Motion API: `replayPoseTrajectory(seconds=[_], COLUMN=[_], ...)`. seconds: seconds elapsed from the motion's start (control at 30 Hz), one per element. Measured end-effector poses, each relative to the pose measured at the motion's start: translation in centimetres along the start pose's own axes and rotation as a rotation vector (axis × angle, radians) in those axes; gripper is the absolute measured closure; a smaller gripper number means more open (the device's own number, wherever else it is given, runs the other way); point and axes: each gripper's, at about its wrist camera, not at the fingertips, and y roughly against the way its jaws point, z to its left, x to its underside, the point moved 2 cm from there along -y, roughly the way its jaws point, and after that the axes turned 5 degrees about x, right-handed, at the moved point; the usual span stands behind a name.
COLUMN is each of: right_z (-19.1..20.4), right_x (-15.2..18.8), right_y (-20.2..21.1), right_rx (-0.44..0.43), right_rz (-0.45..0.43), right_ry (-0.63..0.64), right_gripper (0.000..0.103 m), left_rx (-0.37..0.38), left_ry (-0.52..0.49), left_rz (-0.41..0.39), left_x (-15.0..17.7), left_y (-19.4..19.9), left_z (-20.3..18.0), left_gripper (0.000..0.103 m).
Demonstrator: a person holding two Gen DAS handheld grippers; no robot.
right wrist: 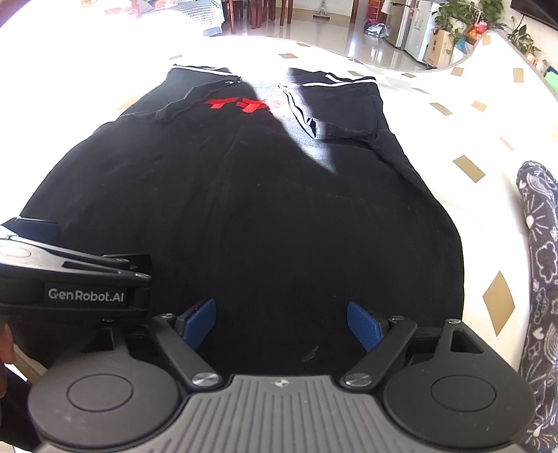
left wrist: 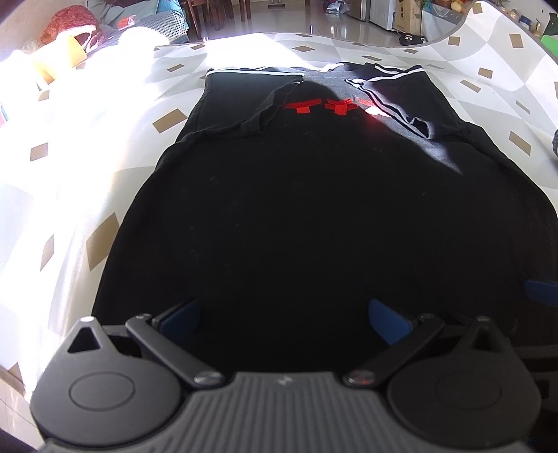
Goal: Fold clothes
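A black T-shirt (left wrist: 296,209) lies flat on the patterned tablecloth (left wrist: 69,174), both sleeves with white stripes folded inward over red lettering (left wrist: 321,106). The same shirt (right wrist: 244,209) fills the right wrist view. My left gripper (left wrist: 284,315) hovers over the shirt's near hem, jaws wide open, nothing between the blue pads (left wrist: 183,315). My right gripper (right wrist: 280,322) is likewise open above the near hem, pads (right wrist: 362,324) clear of the cloth. The left gripper's body (right wrist: 80,278) shows at the left of the right wrist view.
A dark patterned cloth (right wrist: 540,261) lies at the table's right edge. A red knitted item (left wrist: 69,21) and yellow object (left wrist: 73,52) sit far left. Beyond the table's far edge are a tiled floor (left wrist: 314,24), chairs and a fridge (right wrist: 415,28).
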Motion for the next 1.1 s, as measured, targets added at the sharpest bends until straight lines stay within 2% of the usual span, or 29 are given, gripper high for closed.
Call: replayPoseTrajectory(seconds=[0.2, 0.37, 0.6, 0.7, 0.83, 0.9, 1.0, 1.07, 1.1], right_z=[-1.6, -3.3, -6.8, -7.7, -8.6, -8.6, -7.9, -7.1, -6.7], right_x=[0.6, 0.7, 1.0, 1.7, 3.0, 3.1, 2.9, 2.4, 2.2], right_y=[1.0, 1.3, 0.7, -0.1, -0.3, -0.2, 0.1, 0.2, 0.3], right_rx=[0.031, 0.092, 0.166, 0.133, 0.040, 0.035, 0.030, 0.032, 0.033], right_rz=[-0.025, -0.029, 0.003, 0.053, 0.079, 0.073, 0.049, 0.027, 0.016], right_ry=[-0.082, -0.151, -0.334, -0.402, -0.525, -0.534, -0.494, -0.443, -0.417], right_gripper=[0.023, 0.024, 0.024, 0.024, 0.025, 0.029, 0.044, 0.060, 0.065], left_rx=[-0.008, -0.013, -0.017, -0.019, -0.022, -0.023, -0.026, -0.027, -0.027], left_ry=[0.056, 0.068, 0.072, 0.074, 0.071, 0.065, 0.061, 0.060, 0.061], left_rz=[0.003, 0.006, 0.007, 0.007, 0.008, 0.008, 0.009, 0.010, 0.010], left_x=[-0.3, -0.4, -0.4, -0.4, -0.3, -0.3, -0.2, -0.2, -0.2], left_y=[0.0, 0.1, 0.1, 0.2, 0.2, 0.2, 0.2, 0.3, 0.3], left_z=[1.0, 1.2, 1.2, 1.2, 1.1, 1.1, 1.1, 1.1, 1.1], left_gripper=[0.000, 0.000, 0.000, 0.000, 0.000, 0.000, 0.000, 0.000, 0.000])
